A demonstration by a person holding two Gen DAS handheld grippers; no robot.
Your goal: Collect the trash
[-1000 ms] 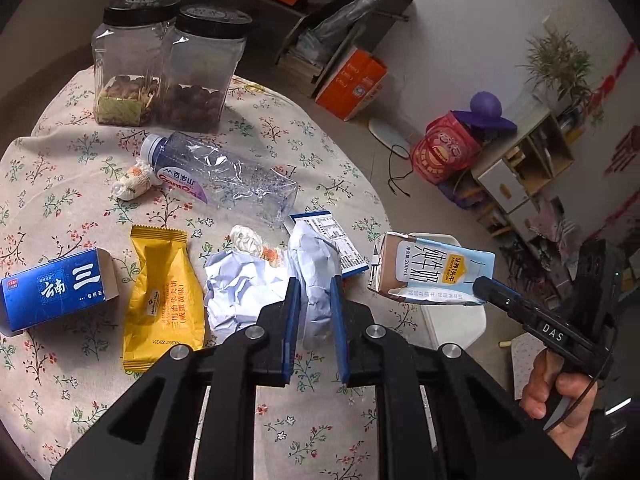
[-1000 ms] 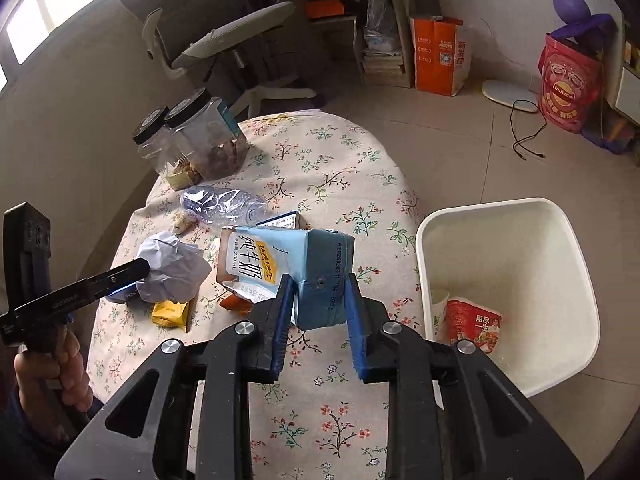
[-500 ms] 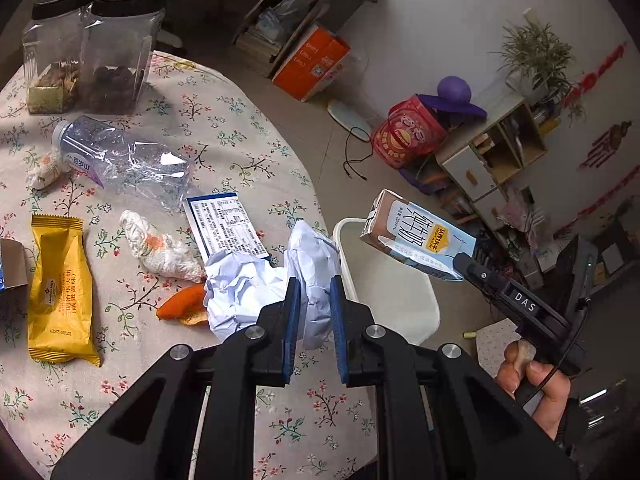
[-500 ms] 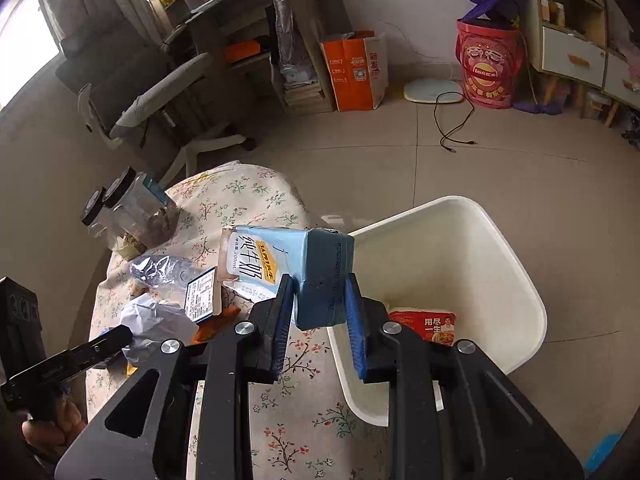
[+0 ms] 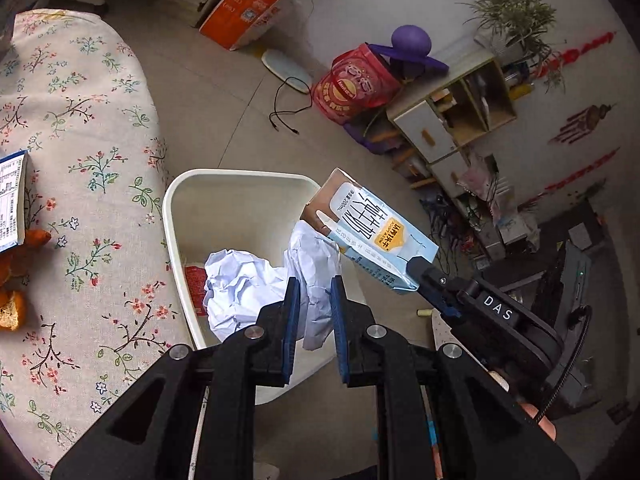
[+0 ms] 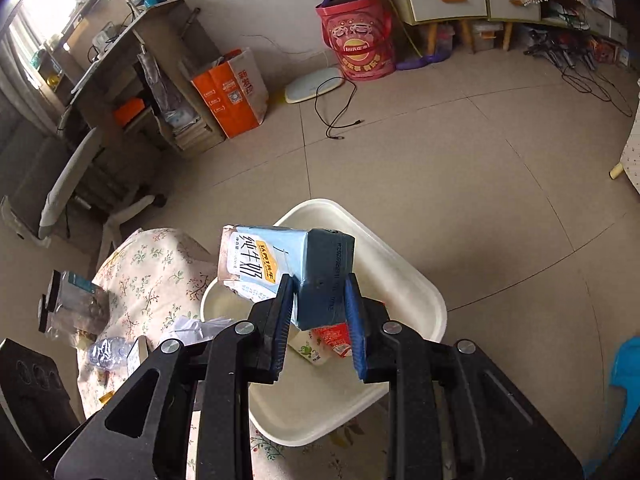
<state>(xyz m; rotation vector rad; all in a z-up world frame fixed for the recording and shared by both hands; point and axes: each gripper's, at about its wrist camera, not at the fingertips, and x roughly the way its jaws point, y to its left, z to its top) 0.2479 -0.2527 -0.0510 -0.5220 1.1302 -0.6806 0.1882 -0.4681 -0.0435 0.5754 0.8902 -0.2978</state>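
My left gripper (image 5: 312, 312) is shut on a crumpled white paper wad (image 5: 256, 288) and holds it over the white trash bin (image 5: 224, 178) beside the table. My right gripper (image 6: 319, 312) is shut on a blue and white milk carton (image 6: 280, 268), also above the bin (image 6: 416, 280). The carton (image 5: 372, 232) shows in the left wrist view just right of the paper, with the right gripper's finger (image 5: 436, 284) on it. A red wrapper (image 6: 334, 338) and a white cup lie inside the bin.
The floral-cloth table (image 5: 80, 184) lies left of the bin, with orange peel (image 5: 16, 264) and a printed box (image 5: 12, 196) on it. In the right wrist view two jars (image 6: 68, 300) and a crushed clear bottle (image 6: 106, 352) sit on the table. Tiled floor surrounds the bin.
Both grippers have swung from over the table to above the bin, carrying the paper wad and the milk carton with them. Both stay shut.
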